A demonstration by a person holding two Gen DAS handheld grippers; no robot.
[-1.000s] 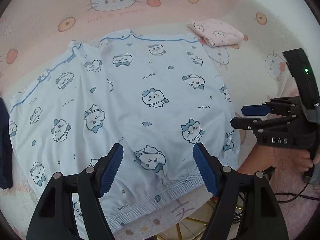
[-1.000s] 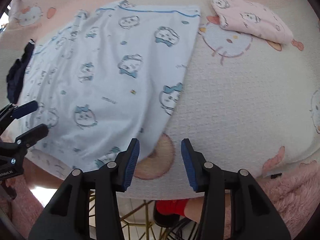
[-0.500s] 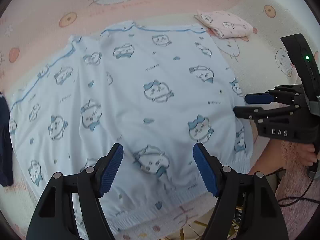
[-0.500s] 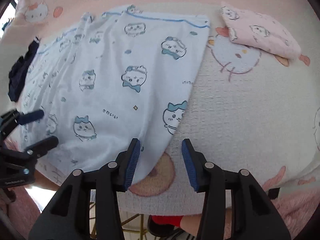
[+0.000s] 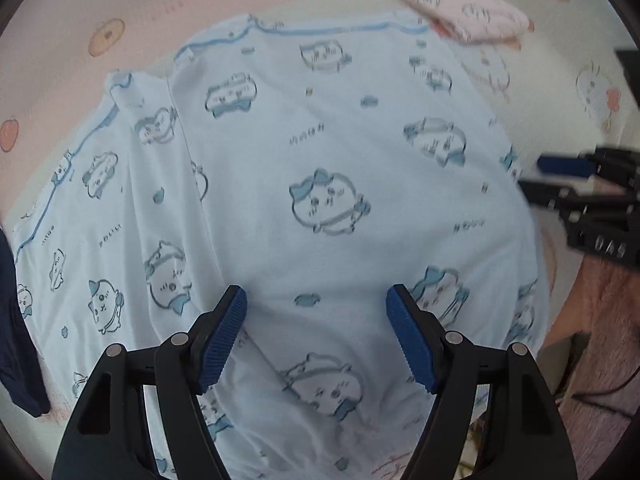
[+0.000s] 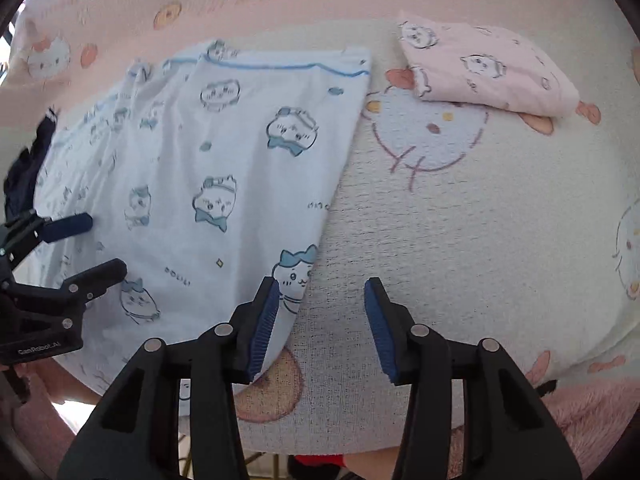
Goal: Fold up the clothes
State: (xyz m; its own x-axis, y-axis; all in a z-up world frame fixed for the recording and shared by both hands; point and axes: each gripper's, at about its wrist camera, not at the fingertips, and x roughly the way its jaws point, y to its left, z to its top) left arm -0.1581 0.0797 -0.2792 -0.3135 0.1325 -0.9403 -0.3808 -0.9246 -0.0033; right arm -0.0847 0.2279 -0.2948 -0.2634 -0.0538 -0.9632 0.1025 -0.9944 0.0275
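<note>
Across the pink cartoon blanket (image 6: pixel 460 216) the pale blue garment (image 5: pixel 320 152) lies spread flat, its elastic hem at the near edge and perhaps hanging over it. Left gripper (image 5: pixel 316 336) hovers above that hem with jaws spread wide and empty; right gripper (image 6: pixel 318 320), also spread, straddles the garment's right edge, with bare blanket to its right up to the folded pink garment (image 6: pixel 488 68).

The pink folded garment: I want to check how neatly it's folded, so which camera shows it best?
The right wrist view: the pink folded garment lies whole and fairly sharp on the blanket, its printed faces readable. In the left wrist view it sits at the top edge, blurred and partly cut off.
</note>
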